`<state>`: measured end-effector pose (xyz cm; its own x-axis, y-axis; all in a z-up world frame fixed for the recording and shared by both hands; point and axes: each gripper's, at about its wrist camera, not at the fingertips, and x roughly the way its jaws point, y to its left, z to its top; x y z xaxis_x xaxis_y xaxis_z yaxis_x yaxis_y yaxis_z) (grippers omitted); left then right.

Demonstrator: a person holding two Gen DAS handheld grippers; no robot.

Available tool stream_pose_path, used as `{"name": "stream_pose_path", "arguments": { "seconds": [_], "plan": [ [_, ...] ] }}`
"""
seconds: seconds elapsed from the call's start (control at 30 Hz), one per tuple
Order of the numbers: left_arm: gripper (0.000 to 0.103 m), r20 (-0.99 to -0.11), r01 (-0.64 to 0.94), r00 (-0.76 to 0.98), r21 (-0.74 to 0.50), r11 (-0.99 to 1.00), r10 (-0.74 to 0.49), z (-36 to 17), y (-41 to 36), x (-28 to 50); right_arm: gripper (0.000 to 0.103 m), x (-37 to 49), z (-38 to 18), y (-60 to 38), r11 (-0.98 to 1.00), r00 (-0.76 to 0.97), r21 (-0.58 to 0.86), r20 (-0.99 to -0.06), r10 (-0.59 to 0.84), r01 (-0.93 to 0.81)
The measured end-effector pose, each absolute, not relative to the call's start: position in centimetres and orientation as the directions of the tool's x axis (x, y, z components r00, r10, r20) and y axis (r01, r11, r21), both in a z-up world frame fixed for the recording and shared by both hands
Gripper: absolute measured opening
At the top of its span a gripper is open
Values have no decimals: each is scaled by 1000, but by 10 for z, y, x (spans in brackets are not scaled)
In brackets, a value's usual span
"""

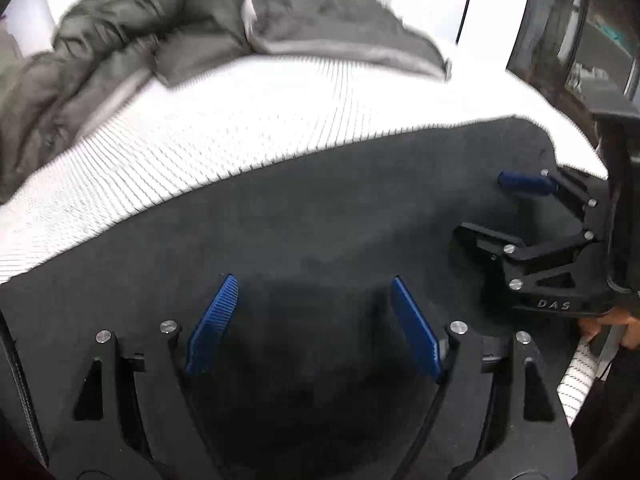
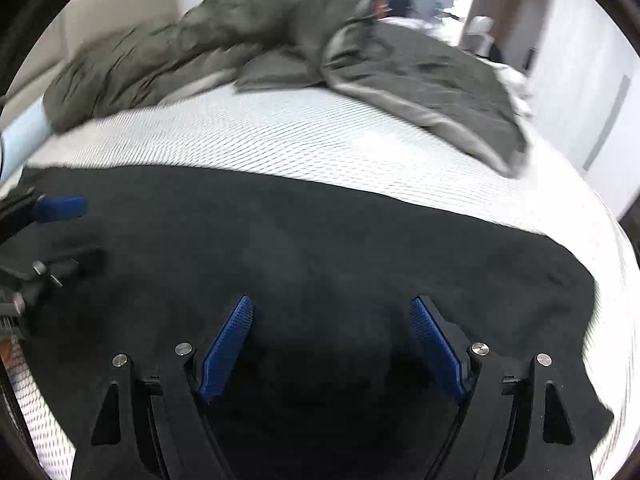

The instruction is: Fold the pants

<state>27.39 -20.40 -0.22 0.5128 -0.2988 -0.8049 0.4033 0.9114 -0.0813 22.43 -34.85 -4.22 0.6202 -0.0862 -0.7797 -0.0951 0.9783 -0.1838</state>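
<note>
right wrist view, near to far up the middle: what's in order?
right gripper, jaws open → black pants → white mattress → olive-grey duvet

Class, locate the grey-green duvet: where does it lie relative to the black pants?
In both wrist views the grey-green duvet lies bunched at the far side of the white mattress, beyond the black pants, with bare mattress between them.
</note>
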Motion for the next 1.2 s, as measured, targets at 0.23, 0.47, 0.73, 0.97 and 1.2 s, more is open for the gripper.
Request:
{"name": "stream_pose_path", "arguments": {
  "seconds": [0.23, 0.47, 0.73, 0.97, 1.2],
  "plan": [
    [77, -825, 242, 544, -16, 970, -149, -18, -146, 296, 88, 223, -45, -445, 931, 539, -344, -764, -354, 123],
    [88, -840, 20, 543, 1, 1000, -10, -25, -92, 313, 92, 198, -43, -538, 906, 518, -160, -775, -361, 392],
    [70, -705, 186, 673, -130, 974, -223, 31, -146, 311, 93, 204, 6, -443, 972, 688, -105, -690, -224, 211],
    [51, -809, 272, 570, 22, 962, -142, -14, -187, 342, 92, 266, -56, -345, 974, 590, -200, -801, -100, -106],
    [56, -819, 46, 572, -27, 999, -48, -20, -125, 350, 93, 260, -46, -457, 944, 554, -152, -777, -298, 294]
  ]
}}
